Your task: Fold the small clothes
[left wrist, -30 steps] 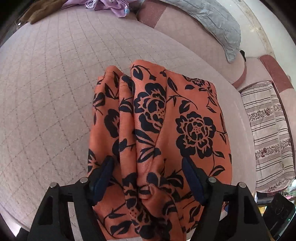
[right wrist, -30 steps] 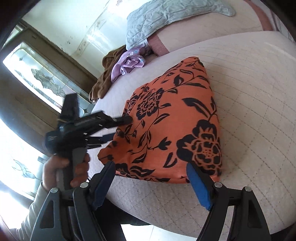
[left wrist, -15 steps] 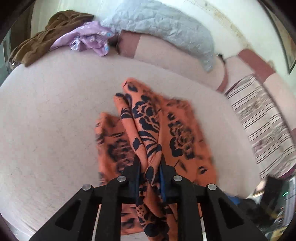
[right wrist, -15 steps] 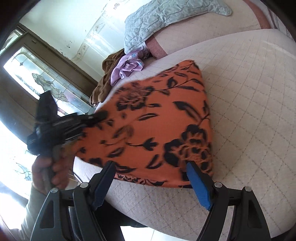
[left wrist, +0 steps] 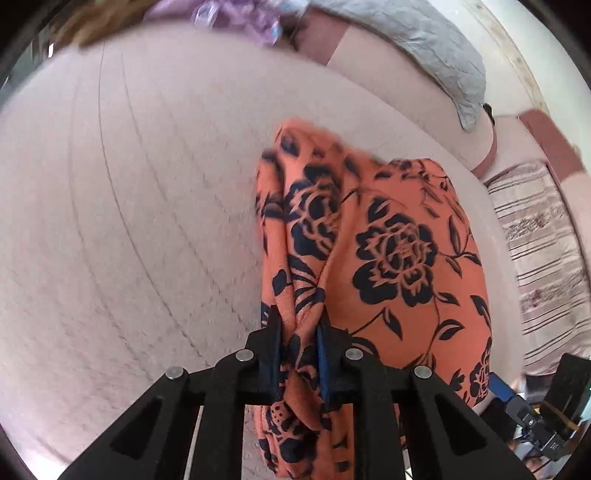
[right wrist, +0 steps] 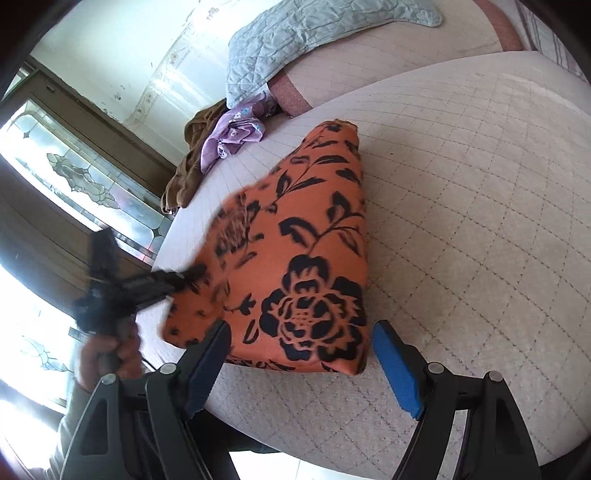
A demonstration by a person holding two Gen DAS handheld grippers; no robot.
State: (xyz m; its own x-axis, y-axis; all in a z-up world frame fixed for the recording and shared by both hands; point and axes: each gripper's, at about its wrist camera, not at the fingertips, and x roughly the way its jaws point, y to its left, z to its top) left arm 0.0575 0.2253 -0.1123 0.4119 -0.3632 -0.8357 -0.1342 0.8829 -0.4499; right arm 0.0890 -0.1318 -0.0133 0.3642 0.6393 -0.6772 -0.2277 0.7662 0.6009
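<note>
The left tool [left wrist: 299,332] is clamped on a bunched edge of the orange floral cloth [left wrist: 399,258], which lies on the quilted bed [left wrist: 129,221], its gripped side lifted off the cover in the right wrist view. The right tool [right wrist: 303,365] has its fingers wide apart, one at each side of the cloth's near edge at the bed's rim, closed on nothing. At the far side of the bed lie a purple garment [right wrist: 236,133], a brown one [right wrist: 184,170] and a grey pillow [right wrist: 306,33].
</note>
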